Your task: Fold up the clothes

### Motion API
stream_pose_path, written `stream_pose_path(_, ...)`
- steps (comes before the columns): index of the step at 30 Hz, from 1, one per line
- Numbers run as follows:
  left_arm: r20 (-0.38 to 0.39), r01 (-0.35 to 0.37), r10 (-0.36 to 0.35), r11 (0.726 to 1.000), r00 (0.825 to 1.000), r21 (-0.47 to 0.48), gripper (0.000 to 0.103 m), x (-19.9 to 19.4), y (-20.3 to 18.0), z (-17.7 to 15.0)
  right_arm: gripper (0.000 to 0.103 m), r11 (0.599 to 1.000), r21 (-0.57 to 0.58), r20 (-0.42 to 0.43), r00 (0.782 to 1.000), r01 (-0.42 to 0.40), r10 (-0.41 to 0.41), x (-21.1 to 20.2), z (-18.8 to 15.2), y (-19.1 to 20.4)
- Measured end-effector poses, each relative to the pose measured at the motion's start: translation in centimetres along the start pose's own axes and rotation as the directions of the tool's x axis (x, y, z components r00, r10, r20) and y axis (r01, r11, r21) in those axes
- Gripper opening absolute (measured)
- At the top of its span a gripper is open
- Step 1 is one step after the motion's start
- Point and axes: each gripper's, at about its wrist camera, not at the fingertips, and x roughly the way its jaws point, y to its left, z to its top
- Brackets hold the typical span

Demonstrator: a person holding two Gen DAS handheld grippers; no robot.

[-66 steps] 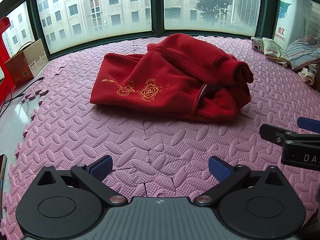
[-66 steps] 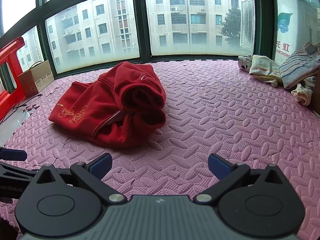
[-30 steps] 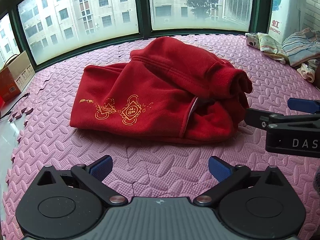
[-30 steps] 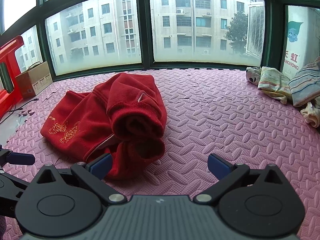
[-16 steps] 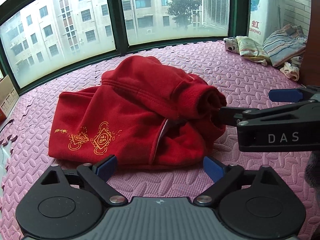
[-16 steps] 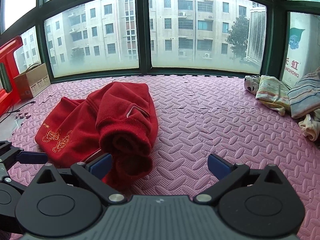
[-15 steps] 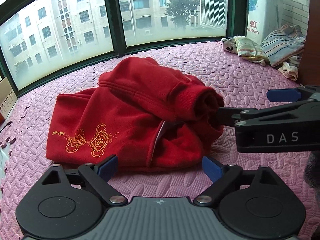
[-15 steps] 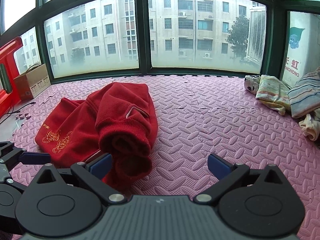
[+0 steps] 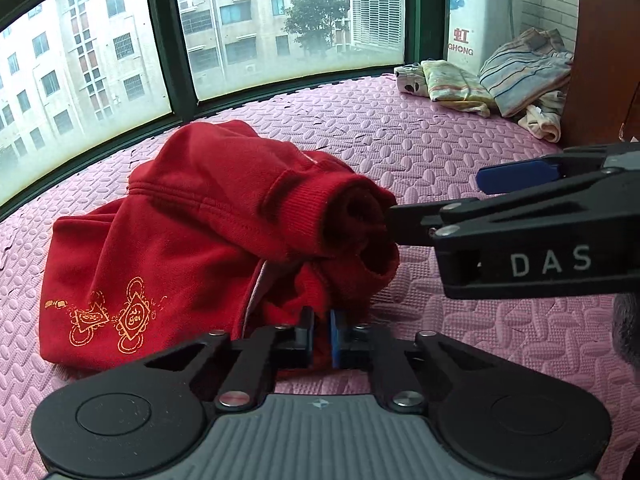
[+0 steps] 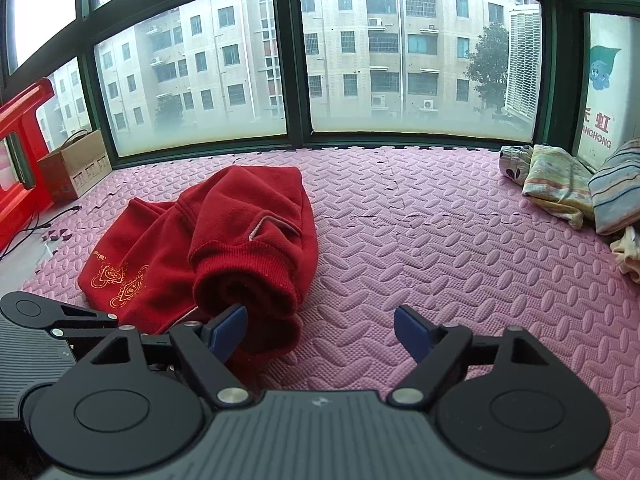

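A crumpled red sweatshirt (image 9: pixel 180 232) with gold embroidery lies on the pink foam mat (image 9: pixel 400 128). My left gripper (image 9: pixel 321 336) is shut on the sweatshirt's near bottom edge. My right gripper (image 10: pixel 320 332) is open; its left finger (image 10: pixel 228 330) touches the rolled ribbed cuff (image 10: pixel 248 276), its right finger over bare mat. In the left wrist view the right gripper (image 9: pixel 452 200) comes in from the right, one finger against the cuff (image 9: pixel 320 216). The sweatshirt (image 10: pixel 208 240) also shows in the right wrist view.
A pile of folded striped and patterned clothes (image 9: pixel 500 76) lies at the far right by a wooden panel. A cardboard box (image 10: pixel 74 164) and a red plastic object (image 10: pixel 20 160) stand at the far left. Windows (image 10: pixel 296 60) bound the mat's back.
My left gripper has moved forward to the sweatshirt's near edge and closed on it. My right gripper has moved closer, its left finger now at the cuff.
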Motion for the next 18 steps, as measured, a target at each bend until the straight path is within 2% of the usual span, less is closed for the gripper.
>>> stream_pose_path(5, 0.022, 0.002, -0.002, 0.999, 1.000, -0.032, 0.005, -2.1, 1.4, -0.6, 0.067, 0.999, 0.001, -0.003, 0.999, -0.037, 0.037, 0.3, 0.1, 0.6)
stream_pose_path(8, 0.030, 0.002, 0.000, 0.998, 1.000, -0.058, 0.005, -3.4, 2.6, -1.1, 0.063, 0.999, -0.013, -0.020, 0.999, -0.049, 0.049, 1.0, -0.2, 1.4)
stream_pose_path(18, 0.052, -0.027, 0.035, 0.990, 0.998, -0.139, 0.005, -6.7, 7.3, -3.0, 0.062, 0.993, -0.097, -0.068, 0.996, -0.061, 0.054, 2.5, -1.4, 3.5)
